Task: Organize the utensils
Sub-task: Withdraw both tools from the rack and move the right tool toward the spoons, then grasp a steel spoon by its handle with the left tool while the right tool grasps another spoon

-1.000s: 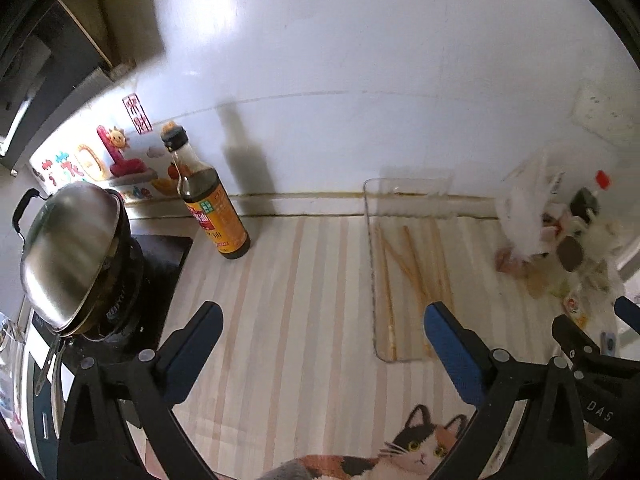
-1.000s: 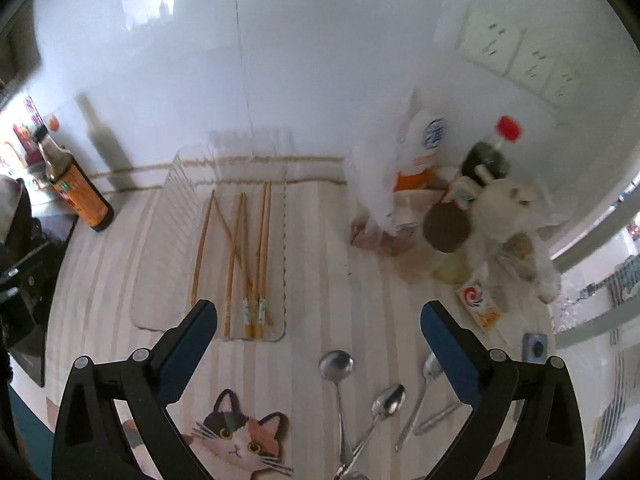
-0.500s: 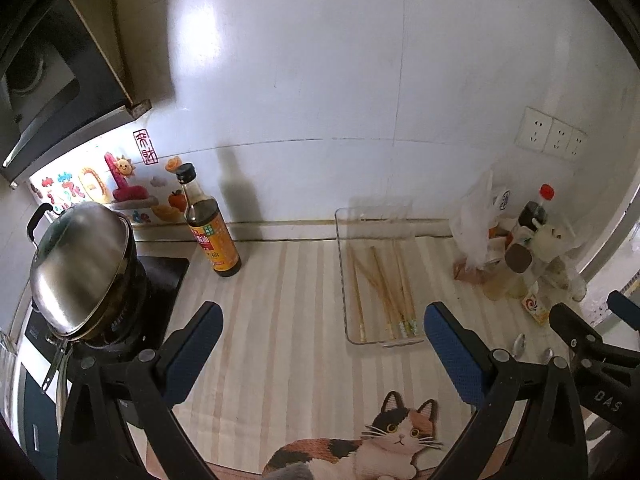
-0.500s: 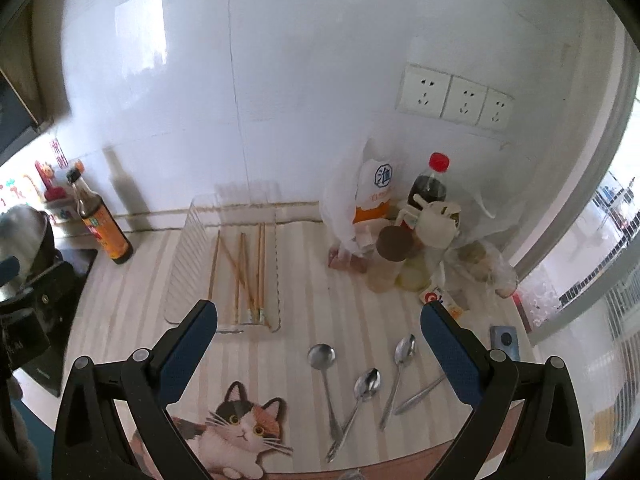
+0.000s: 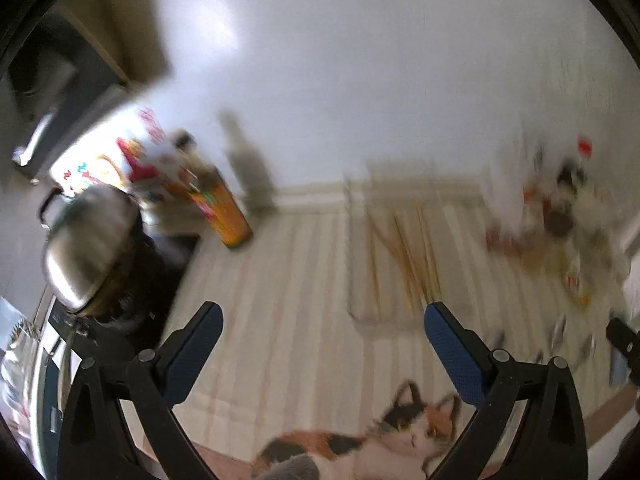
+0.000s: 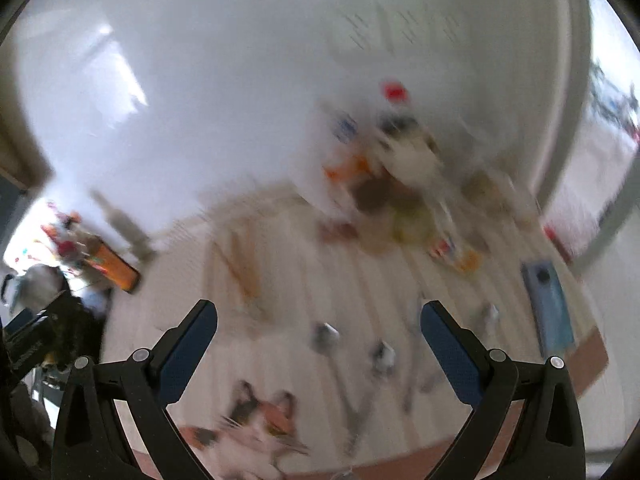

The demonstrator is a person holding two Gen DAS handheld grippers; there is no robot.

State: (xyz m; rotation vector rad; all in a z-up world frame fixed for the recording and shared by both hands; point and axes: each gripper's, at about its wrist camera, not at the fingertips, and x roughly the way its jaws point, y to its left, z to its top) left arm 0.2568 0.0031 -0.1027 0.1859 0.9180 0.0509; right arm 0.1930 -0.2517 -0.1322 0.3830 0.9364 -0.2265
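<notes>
Both views are smeared by motion. A clear tray (image 5: pixel 360 312) lies on the striped counter with several wooden chopsticks (image 5: pixel 412 264) in it; the right wrist view shows the same chopsticks (image 6: pixel 244 264) further off. Several metal spoons (image 6: pixel 326 334) lie loose on the counter right of the cat picture (image 6: pixel 256 420). My left gripper (image 5: pixel 324 316) hangs open above the counter, short of the tray, holding nothing. My right gripper (image 6: pixel 318 314) is open and empty too, above the spoons.
A steel pot (image 5: pixel 88 240) sits on the stove at the left, with a sauce bottle (image 5: pixel 224 208) beside it. Bags, jars and a red-capped bottle (image 6: pixel 394 92) crowd the back right corner. A blue card (image 6: pixel 548 304) lies near the counter's right edge.
Both grippers are moving fast, so the views went blurred. The right wrist view has tilted and swung toward the spoons. Both stayed open and empty.
</notes>
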